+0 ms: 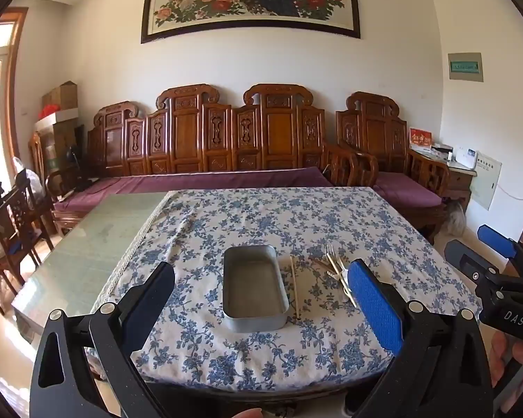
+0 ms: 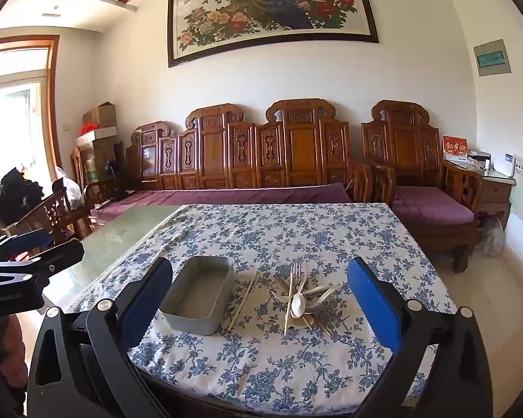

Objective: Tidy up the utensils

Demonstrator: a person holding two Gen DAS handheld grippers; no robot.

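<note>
— Already poised over the floral tablecloth (image 2: 296, 365), left gripper (image 1: 261, 299) and right gripper (image 2: 261, 299) both gape wide, holding nothing. Where's the cutlery?

— Heaped at 12 o'clock in the right wrist view: utensil pile (image 2: 301, 301), fork (image 2: 294, 280) and white spoon (image 2: 298, 304) crossed, a lone chopstick (image 2: 242, 301) lying just beside the empty metal tin (image 2: 198, 299) at 11.

— Handling?

— Likely light, stiff and slippery; pinch mid-handle. The chopstick is thin, flat to the cloth, probably fiddly.

— Unclear?

— The pile's lower pieces overlap; their count can't be told, and the left finger hides part of it.
</note>
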